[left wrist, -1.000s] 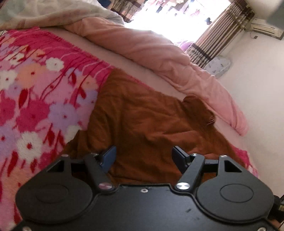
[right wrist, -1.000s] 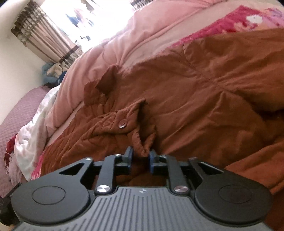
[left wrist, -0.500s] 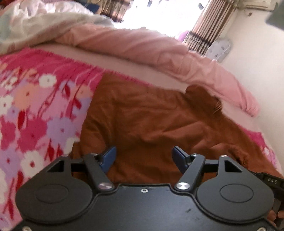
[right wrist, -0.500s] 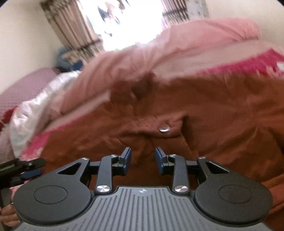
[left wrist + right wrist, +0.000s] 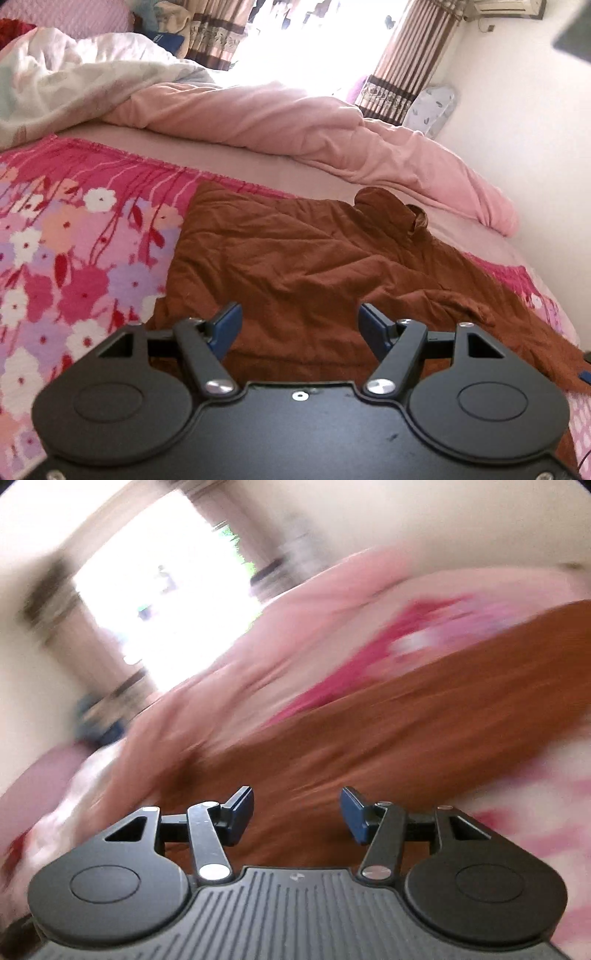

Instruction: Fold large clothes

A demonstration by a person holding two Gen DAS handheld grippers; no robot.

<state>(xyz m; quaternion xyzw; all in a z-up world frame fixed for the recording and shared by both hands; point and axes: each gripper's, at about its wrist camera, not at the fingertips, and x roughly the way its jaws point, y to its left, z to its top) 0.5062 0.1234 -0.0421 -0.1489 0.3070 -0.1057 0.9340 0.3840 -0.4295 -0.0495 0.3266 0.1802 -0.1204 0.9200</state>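
A large rust-brown garment [image 5: 306, 258] lies spread and wrinkled on the bed, its collar [image 5: 399, 210] at the far end. My left gripper [image 5: 300, 325] is open and empty, hovering over the garment's near edge. In the right wrist view the picture is smeared by motion; the brown garment [image 5: 369, 731] fills the middle. My right gripper [image 5: 297, 812] is open and empty above it.
The garment rests on a pink floral blanket [image 5: 66, 258]. A pink duvet [image 5: 295, 125] is bunched along the far side, with a pale quilt [image 5: 74, 81] at the back left. A white wall [image 5: 524, 129] stands close on the right, and curtains [image 5: 406, 55] flank a bright window.
My right gripper has let go of the garment's buttoned fold, opened wide and swung away fast. My left gripper stayed open and drew back a little, showing more of the bed.
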